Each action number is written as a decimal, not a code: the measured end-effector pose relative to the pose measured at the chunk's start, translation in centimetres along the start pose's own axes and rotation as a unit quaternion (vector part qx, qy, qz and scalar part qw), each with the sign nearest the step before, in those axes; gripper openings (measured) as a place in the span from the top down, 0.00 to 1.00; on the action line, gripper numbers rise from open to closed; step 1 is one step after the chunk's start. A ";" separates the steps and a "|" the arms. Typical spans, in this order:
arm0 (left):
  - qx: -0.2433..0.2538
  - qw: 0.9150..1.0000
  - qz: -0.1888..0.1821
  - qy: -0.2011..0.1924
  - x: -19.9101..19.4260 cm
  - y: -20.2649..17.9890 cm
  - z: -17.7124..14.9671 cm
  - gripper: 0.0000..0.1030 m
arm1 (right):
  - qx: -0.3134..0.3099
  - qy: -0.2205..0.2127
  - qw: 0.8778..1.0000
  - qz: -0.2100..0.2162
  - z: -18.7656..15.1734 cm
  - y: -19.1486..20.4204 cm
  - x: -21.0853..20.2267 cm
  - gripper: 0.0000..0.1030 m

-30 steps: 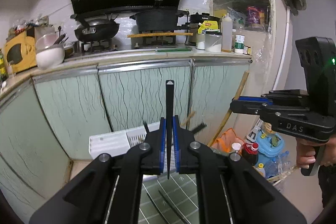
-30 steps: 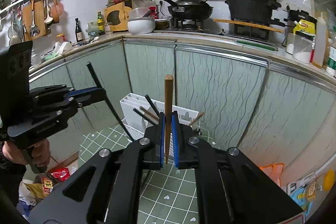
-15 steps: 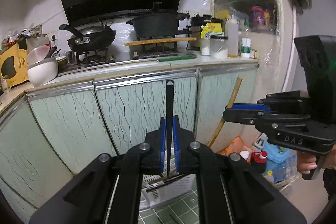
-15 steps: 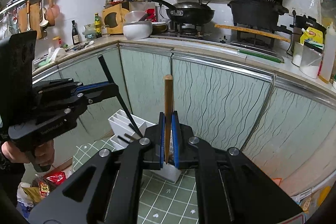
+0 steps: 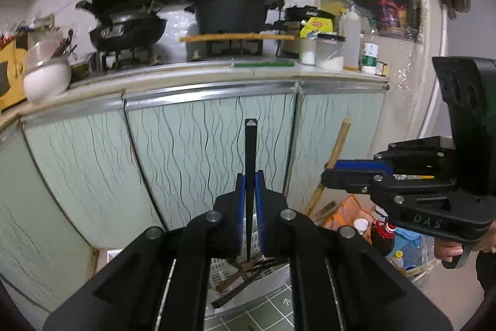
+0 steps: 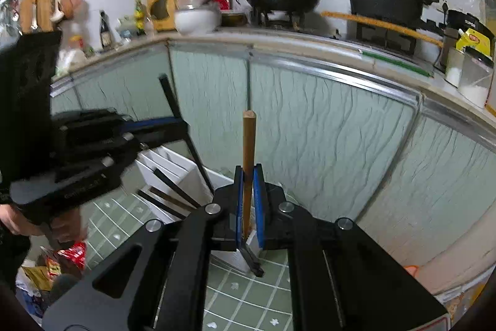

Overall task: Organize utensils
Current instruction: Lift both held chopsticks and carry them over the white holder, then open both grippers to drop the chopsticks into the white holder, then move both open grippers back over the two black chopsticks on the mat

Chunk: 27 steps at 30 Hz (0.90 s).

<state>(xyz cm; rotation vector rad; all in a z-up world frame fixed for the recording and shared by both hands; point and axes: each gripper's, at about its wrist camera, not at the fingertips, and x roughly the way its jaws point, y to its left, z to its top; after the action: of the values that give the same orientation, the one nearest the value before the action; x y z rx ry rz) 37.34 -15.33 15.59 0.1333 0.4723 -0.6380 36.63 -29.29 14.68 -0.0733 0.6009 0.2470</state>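
Gripping black chopstick (image 5: pixel 250 163) upright, left claw (image 5: pixel 250 200) clamped on it; white utensil basket (image 5: pixel 248 272) on floor just below. Right view: right claw (image 6: pixel 249 200) around brown wooden chopstick (image 6: pixel 248 157), jaws easing apart, above white basket (image 6: pixel 173 172).

grippers: two, left gripper (image 5: pixel 249 207), right gripper (image 6: pixel 248 203)
held chopsticks: black chopstick (image 5: pixel 250 176), wooden chopstick (image 6: pixel 248 163)
white basket (image 6: pixel 186 176): one
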 end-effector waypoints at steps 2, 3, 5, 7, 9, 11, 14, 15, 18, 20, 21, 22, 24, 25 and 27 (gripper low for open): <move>-0.009 1.000 0.006 0.004 -0.1 0.5 -0.5 0.64 | -0.004 0.003 1.000 -0.004 -0.5 -0.1 0.1 0.68; -0.009 1.000 0.012 0.002 -0.3 0.6 -0.6 0.30 | -0.005 0.002 1.000 -0.003 -0.6 -0.2 -0.1 0.47; -0.006 1.000 0.017 -0.011 -1.4 0.7 -1.1 0.11 | -0.008 -0.008 1.000 -0.009 -0.9 -0.3 -0.9 0.29; -0.003 1.000 0.008 -0.009 -2.2 0.8 -1.5 0.10 | -0.006 -0.014 1.000 -0.014 -1.2 -0.5 -1.8 0.12; 0.003 1.000 0.013 -0.003 -2.7 0.7 -1.8 0.06 | -0.003 -0.021 1.000 -0.013 -1.5 -0.7 -2.6 0.08; 0.015 1.000 0.024 -0.003 -3.5 0.4 -2.1 0.04 | -0.001 -0.022 1.000 -0.014 -1.8 -0.7 -3.2 0.08; 0.020 0.999 0.029 -0.010 -4.9 0.1 -2.6 0.04 | 0.001 -0.020 1.000 -0.012 -2.5 -0.5 -3.9 0.08; 0.020 0.999 0.031 -0.011 -5.3 0.0 -2.7 0.04 | 0.001 -0.019 1.000 -0.013 -2.7 -0.4 -4.1 0.08; 0.018 0.999 0.038 -0.014 -6.5 -0.3 -3.2 0.04 | 0.004 -0.022 1.000 -0.015 -3.4 -0.1 -4.9 0.08; 0.013 0.999 0.040 -0.014 -7.4 -0.3 -3.7 0.04 | 0.009 -0.024 1.000 -0.010 -3.9 0.1 -5.5 0.08; 0.012 0.999 0.040 -0.014 -7.7 -0.3 -3.9 0.04 | 0.008 -0.025 1.000 -0.010 -4.2 0.3 -5.9 0.08; 0.012 0.999 0.041 -0.016 -8.3 -0.4 -4.2 0.04 | 0.007 -0.026 1.000 -0.011 -4.5 0.5 -6.2 0.08; 0.016 0.999 0.048 -0.018 -9.2 -0.6 -5.1 0.04 | 0.002 -0.024 1.000 -0.013 -5.0 0.9 -6.7 0.08; 0.015 0.998 0.051 -0.018 -9.5 -0.7 -5.4 0.04 | 0.000 -0.026 0.999 -0.019 -5.4 1.1 -7.1 0.08; 0.012 0.998 0.052 -0.018 -10.1 -0.6 -6.1 0.04 | 0.000 -0.030 0.999 -0.019 -6.1 1.5 -7.7 0.08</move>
<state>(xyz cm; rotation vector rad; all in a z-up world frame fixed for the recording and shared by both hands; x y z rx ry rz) 27.57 -8.71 14.90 0.1687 0.4207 -0.5427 26.79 -30.31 14.03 -0.0766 0.5387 0.2107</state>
